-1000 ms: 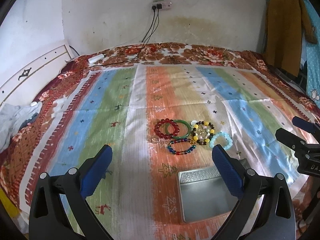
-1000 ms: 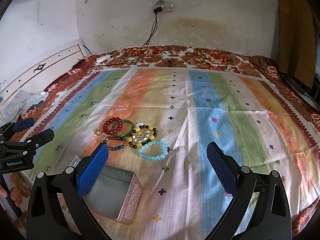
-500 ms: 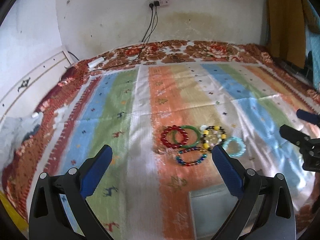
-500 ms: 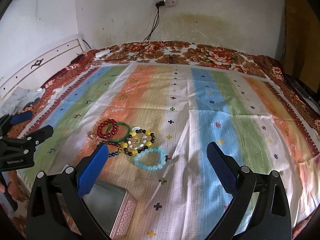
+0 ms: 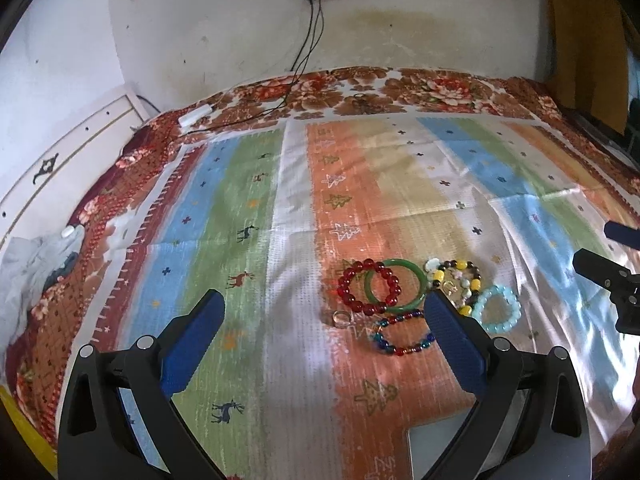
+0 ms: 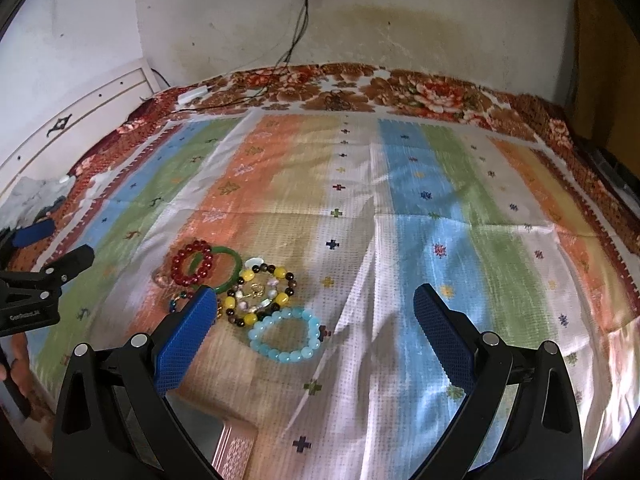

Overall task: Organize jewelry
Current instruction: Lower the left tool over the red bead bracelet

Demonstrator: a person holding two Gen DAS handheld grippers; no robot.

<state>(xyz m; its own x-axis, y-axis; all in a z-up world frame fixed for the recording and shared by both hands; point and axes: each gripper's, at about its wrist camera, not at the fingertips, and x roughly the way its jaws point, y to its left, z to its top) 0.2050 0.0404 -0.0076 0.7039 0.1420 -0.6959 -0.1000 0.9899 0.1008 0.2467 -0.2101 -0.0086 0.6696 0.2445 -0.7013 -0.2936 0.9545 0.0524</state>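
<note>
Both jaws gape above bracelets point(image 6: 248, 292) beside a seemingly metal tin point(image 6: 236, 450).

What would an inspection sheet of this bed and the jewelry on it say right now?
Surface: striped cloth over a floral bedspread.
Job's things: red beads overlapping green bangle; yellow beads, pale blue beads, multicolour beads, clear ring; tin at the near edge.
Clutter: grey cloth at the left edge.
Grippers: left gripper and right gripper open, holding nothing.
Cables: two black leads from a wall strip onto the bed.
Surroundings: stained wall, hanging brown garment.
</note>
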